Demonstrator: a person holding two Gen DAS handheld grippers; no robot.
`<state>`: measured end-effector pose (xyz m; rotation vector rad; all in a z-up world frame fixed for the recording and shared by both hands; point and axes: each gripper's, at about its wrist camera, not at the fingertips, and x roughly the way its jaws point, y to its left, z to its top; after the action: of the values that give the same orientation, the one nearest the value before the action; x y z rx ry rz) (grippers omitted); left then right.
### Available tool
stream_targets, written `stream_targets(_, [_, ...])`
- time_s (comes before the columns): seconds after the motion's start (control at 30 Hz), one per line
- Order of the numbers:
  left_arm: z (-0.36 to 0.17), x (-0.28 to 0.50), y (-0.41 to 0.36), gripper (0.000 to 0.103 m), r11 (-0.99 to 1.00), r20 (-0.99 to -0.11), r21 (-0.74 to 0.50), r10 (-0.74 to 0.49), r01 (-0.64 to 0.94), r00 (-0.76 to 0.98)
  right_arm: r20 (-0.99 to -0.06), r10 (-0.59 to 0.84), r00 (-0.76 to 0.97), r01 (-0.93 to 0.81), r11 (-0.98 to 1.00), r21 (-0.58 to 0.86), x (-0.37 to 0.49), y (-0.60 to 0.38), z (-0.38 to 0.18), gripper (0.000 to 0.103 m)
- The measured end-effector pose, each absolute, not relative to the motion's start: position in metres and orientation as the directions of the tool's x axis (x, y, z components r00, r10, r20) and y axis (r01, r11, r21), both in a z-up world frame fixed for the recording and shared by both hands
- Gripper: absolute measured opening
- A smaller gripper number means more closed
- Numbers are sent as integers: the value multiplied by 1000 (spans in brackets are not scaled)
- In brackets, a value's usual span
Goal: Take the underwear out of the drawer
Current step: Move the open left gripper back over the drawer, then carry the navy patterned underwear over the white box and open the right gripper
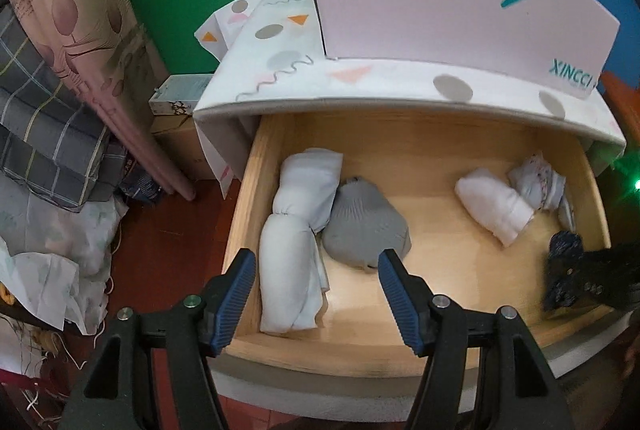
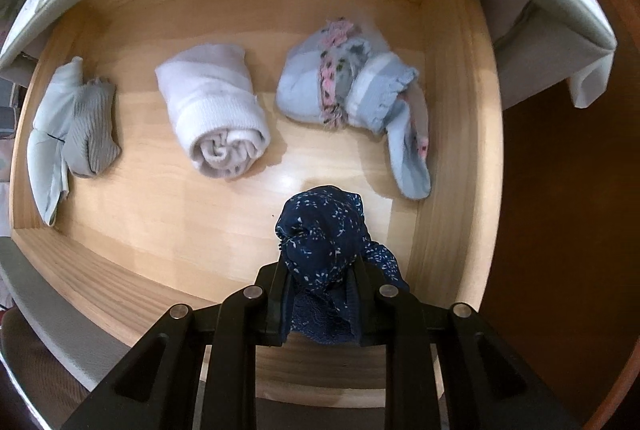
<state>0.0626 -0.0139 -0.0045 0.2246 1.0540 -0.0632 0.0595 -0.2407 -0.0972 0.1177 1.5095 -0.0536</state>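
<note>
A wooden drawer (image 1: 256, 190) stands pulled out. In the left wrist view my left gripper (image 1: 317, 260) hovers open over the drawer's near left part, above a pale blue roll (image 1: 294, 230) and a grey ribbed roll (image 1: 366, 226), touching neither. Further right lie a white roll (image 1: 496, 208) and a light-blue flowered piece (image 1: 540, 182). My right gripper (image 2: 322, 270) points down, shut on navy flowered underwear (image 2: 324, 234) that hangs just above the drawer floor (image 2: 168, 198). The white roll (image 2: 216, 118) and the flowered piece (image 2: 348, 90) lie beyond it.
A white box marked XINCCI (image 1: 440, 2) sits on the dresser's patterned cloth top (image 1: 280, 62), which overhangs the drawer's back. Left of the dresser are small cartons (image 1: 180, 94), a pink rolled mat (image 1: 92, 30), folded plaid bedding (image 1: 48, 118) and red-brown floor (image 1: 160, 250).
</note>
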Motion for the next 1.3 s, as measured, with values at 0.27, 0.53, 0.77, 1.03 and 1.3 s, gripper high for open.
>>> stream_targets(0.27, [-5,59,-9,65,985,-857,102,15,142,515,-982,51,179,107,992,71,56,-245,-64,21])
stream_targets(0.53, [-7,63,1,65,992,-867,45,-20,119,497,-967,76,245,76,992,97,55,-243,-26,21])
stream_targets(0.77, [-7,64,3,65,993,-867,37,-23,110,497,-937,75,340,54,994,99,59,-255,26,20])
stream_targets(1.03, [-7,63,3,65,993,-865,37,-23,110,502,-890,81,449,25,994,103,61,-259,97,20])
stream_targets(1.3, [-6,62,6,65,994,-863,27,-30,106,504,-825,70,561,-13,997,76,90,-246,164,20])
